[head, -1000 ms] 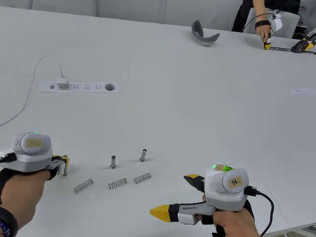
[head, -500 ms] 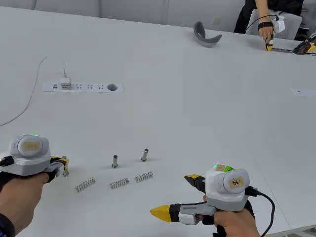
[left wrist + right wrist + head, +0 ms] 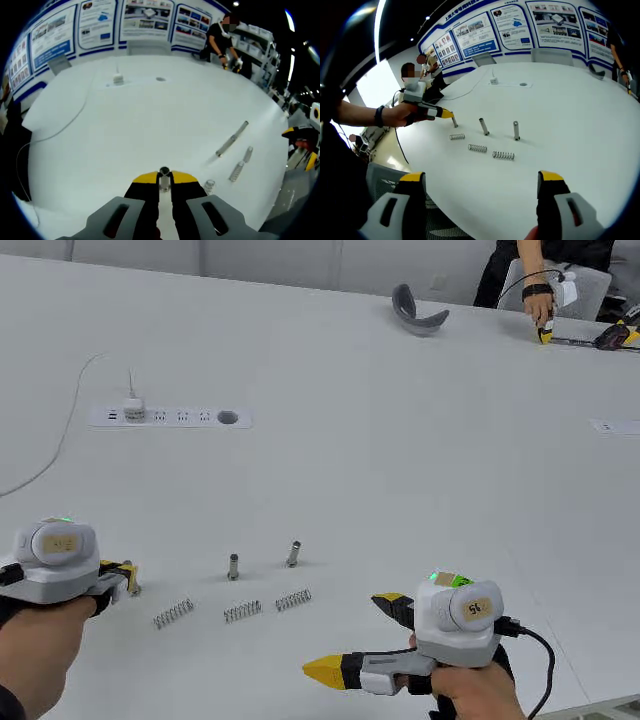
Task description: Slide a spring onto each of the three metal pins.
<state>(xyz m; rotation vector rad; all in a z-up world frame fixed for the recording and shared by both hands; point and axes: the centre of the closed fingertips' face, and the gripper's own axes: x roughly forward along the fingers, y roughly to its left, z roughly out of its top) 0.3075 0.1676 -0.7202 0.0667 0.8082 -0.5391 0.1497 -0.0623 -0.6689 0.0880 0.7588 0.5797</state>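
Observation:
Two short metal pins (image 3: 233,566) (image 3: 293,553) stand upright on the white table (image 3: 400,470). In front of them lie three small springs (image 3: 173,613) (image 3: 240,611) (image 3: 292,599) in a row. My left gripper (image 3: 130,578) at the left is shut on the third pin (image 3: 164,179), which stands on the table left of the springs. My right gripper (image 3: 357,634) hovers open near the front edge, right of the springs, with nothing between its jaws. The right gripper view shows the springs (image 3: 477,147), both free pins (image 3: 483,126) (image 3: 516,130) and the left gripper (image 3: 451,116) ahead of the right gripper (image 3: 481,177).
A power strip (image 3: 165,417) with a white plug and a thin cable (image 3: 60,430) sits at the back left. A grey curved object (image 3: 415,310) lies far back. A person's hand (image 3: 538,305) works at the far right corner. The table edge (image 3: 600,705) runs close at the lower right.

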